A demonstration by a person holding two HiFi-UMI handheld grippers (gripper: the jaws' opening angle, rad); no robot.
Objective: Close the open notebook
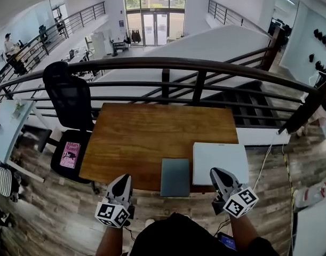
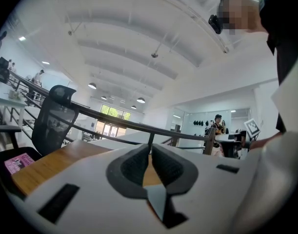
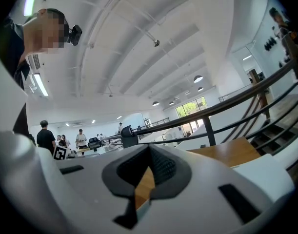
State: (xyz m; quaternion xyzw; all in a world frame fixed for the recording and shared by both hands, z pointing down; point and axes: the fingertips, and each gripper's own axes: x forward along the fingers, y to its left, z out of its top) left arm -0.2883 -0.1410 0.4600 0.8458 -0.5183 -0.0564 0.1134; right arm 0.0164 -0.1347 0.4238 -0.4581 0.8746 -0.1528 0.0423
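Head view: grey notebook [image 1: 175, 177] lies closed on bench [image 1: 146, 137], lower centre, between left claw [image 1: 122, 181] and right claw [image 1: 218, 175], both pressed together, empty.

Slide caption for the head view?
Shut left gripper and shut right gripper flank a closed grey notebook at the wooden table's near edge, white sheet beside it.

Grey notebook [image 1: 175, 177] lies closed (cover up), flat at the table's [image 1: 152, 137] near edge.

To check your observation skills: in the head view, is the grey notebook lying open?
No, the grey notebook lies shut, cover up, on the wooden table.
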